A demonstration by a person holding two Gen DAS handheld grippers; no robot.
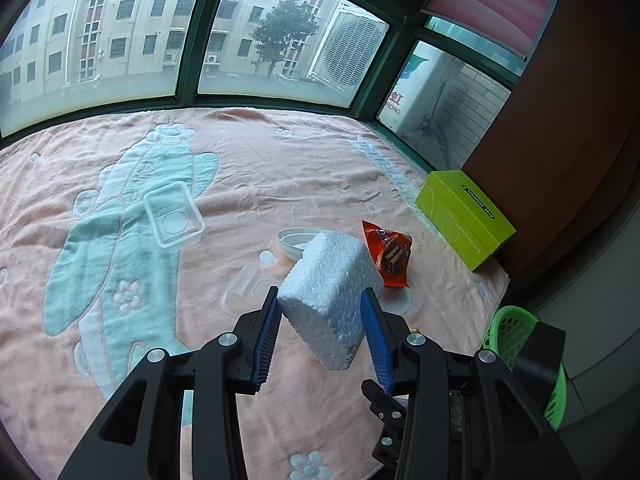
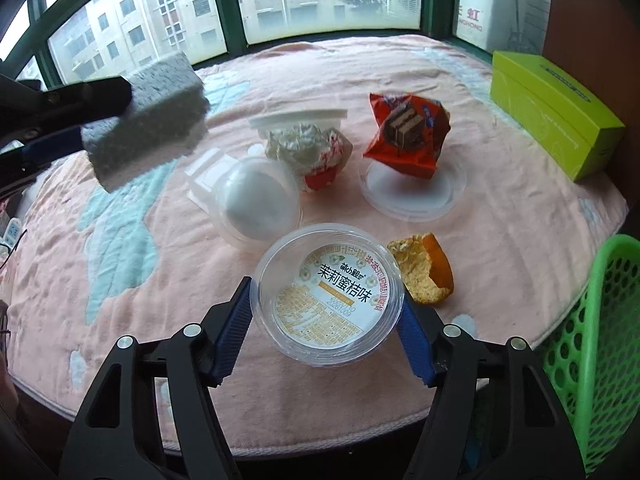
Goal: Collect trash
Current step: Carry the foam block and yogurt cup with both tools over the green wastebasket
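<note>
My left gripper point(image 1: 320, 300) is shut on a white styrofoam block point(image 1: 332, 292) and holds it above the pink blanket; the block also shows at the upper left of the right wrist view point(image 2: 148, 116). My right gripper point(image 2: 326, 292) is shut on a clear plastic cup point(image 2: 328, 292) with a printed label, just above the blanket. On the blanket lie an orange snack wrapper point(image 2: 404, 136), an orange peel point(image 2: 426, 272), a crumpled wrapper point(image 2: 308, 148), a clear dome lid point(image 2: 256, 204), a flat clear lid point(image 2: 412, 192) and a clear rectangular tray point(image 1: 174, 216).
A green mesh basket point(image 2: 600, 340) stands off the blanket's right edge, also in the left wrist view point(image 1: 516, 336). A lime green box point(image 2: 548, 108) sits at the far right by a brown cabinet point(image 1: 560, 120). Windows run along the far side.
</note>
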